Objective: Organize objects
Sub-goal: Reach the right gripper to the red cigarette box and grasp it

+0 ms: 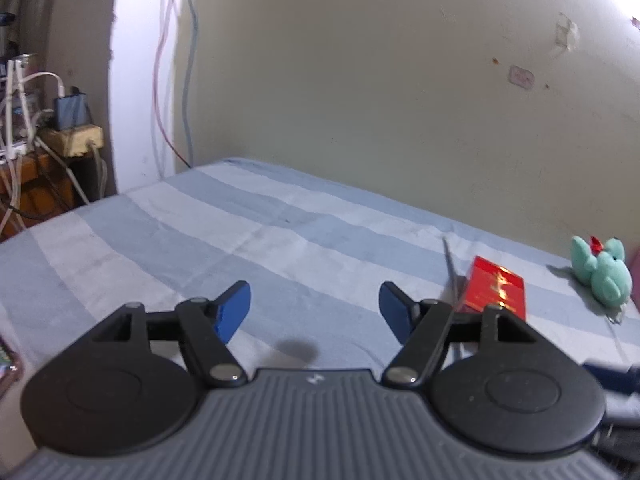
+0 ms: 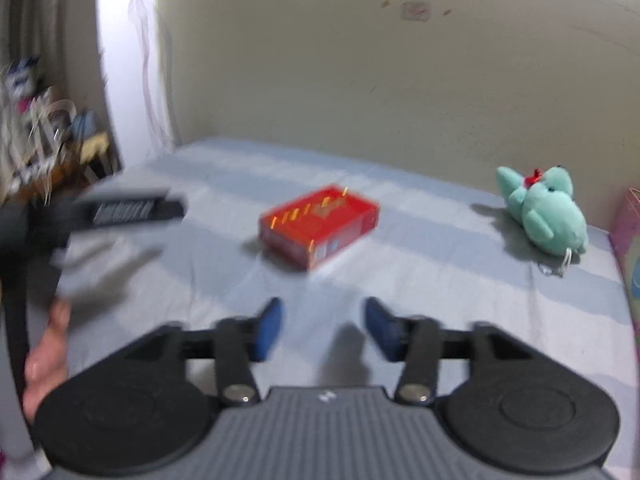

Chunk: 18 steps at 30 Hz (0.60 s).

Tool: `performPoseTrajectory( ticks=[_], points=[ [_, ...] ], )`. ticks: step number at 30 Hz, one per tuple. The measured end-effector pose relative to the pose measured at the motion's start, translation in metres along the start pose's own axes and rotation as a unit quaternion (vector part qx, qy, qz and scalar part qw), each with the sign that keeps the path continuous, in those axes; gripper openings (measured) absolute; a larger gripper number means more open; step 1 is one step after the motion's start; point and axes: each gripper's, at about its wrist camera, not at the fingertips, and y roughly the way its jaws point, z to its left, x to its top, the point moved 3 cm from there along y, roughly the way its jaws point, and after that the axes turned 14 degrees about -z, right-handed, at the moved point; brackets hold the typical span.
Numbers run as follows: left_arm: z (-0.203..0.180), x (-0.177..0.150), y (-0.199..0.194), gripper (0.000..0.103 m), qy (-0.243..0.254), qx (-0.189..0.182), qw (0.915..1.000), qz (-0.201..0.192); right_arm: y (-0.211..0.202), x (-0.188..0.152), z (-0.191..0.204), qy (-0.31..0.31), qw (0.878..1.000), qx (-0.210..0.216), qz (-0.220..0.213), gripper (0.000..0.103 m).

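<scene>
A red box with gold print (image 2: 320, 225) lies flat on the blue-striped bed sheet (image 2: 440, 280), ahead of my right gripper (image 2: 323, 327), which is open and empty above the sheet. The box also shows in the left wrist view (image 1: 496, 290), just right of my left gripper (image 1: 315, 311), which is open and empty. A teal plush toy with a red bow (image 2: 546, 210) lies on the sheet to the right; it shows in the left wrist view (image 1: 602, 270) too. The left gripper's body (image 2: 120, 210) shows blurred at the left of the right wrist view.
A beige wall (image 1: 360, 80) backs the bed. A wooden stand with cables and chargers (image 1: 48, 136) is at the far left. A thin dark stick (image 1: 452, 272) lies beside the red box. A pink box (image 2: 630, 232) stands at the right edge.
</scene>
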Motion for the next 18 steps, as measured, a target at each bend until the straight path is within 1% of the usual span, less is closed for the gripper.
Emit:
performPoseTrajectory(
  ticks=[2, 3, 4, 6, 7, 9, 10, 11, 12, 13, 18],
  points=[
    [0.005, 0.003, -0.002, 0.073, -0.002, 0.02, 0.9996, -0.017, 0.016, 0.014, -0.001, 0.039, 0.999, -0.002, -0.015, 0.079],
    [0.009, 0.006, -0.003, 0.074, -0.003, 0.033, 0.9991, -0.028, 0.024, 0.019, -0.001, 0.059, 0.998, -0.009, -0.022, 0.098],
    [0.013, 0.007, -0.003, 0.074, -0.007, 0.044, 0.9983, -0.037, 0.035, 0.024, 0.001, 0.076, 0.997, -0.016, -0.028, 0.102],
    [0.022, 0.01, 0.0, 0.074, -0.022, 0.061, 0.9969, -0.045, 0.058, 0.03, 0.007, 0.089, 0.996, -0.025, -0.018, 0.102],
    [0.026, 0.009, 0.003, 0.074, -0.031, 0.064, 0.9966, -0.041, 0.069, 0.03, 0.011, 0.087, 0.996, -0.032, -0.008, 0.102],
    [0.032, 0.007, 0.013, 0.074, -0.046, 0.063, 0.9968, -0.018, 0.094, 0.026, 0.02, 0.054, 0.996, -0.06, 0.024, 0.102],
    [0.033, 0.007, 0.015, 0.074, -0.052, 0.062, 0.9967, -0.013, 0.104, 0.021, 0.022, 0.037, 0.996, -0.076, 0.043, 0.094],
    [0.035, 0.007, 0.015, 0.074, -0.057, 0.06, 0.9965, -0.012, 0.111, 0.013, 0.022, 0.022, 0.995, -0.085, 0.056, 0.089],
    [0.036, 0.007, 0.016, 0.074, -0.06, 0.058, 0.9964, -0.012, 0.108, 0.013, 0.024, 0.014, 0.995, -0.085, 0.046, 0.077],
    [0.036, 0.007, 0.017, 0.074, -0.061, 0.054, 0.9966, -0.009, 0.105, 0.012, 0.025, 0.012, 0.996, -0.072, 0.043, 0.075],
    [0.033, 0.005, 0.019, 0.074, -0.064, 0.038, 0.9972, 0.008, 0.08, 0.004, 0.023, -0.013, 0.998, -0.042, 0.046, 0.068]
  ],
)
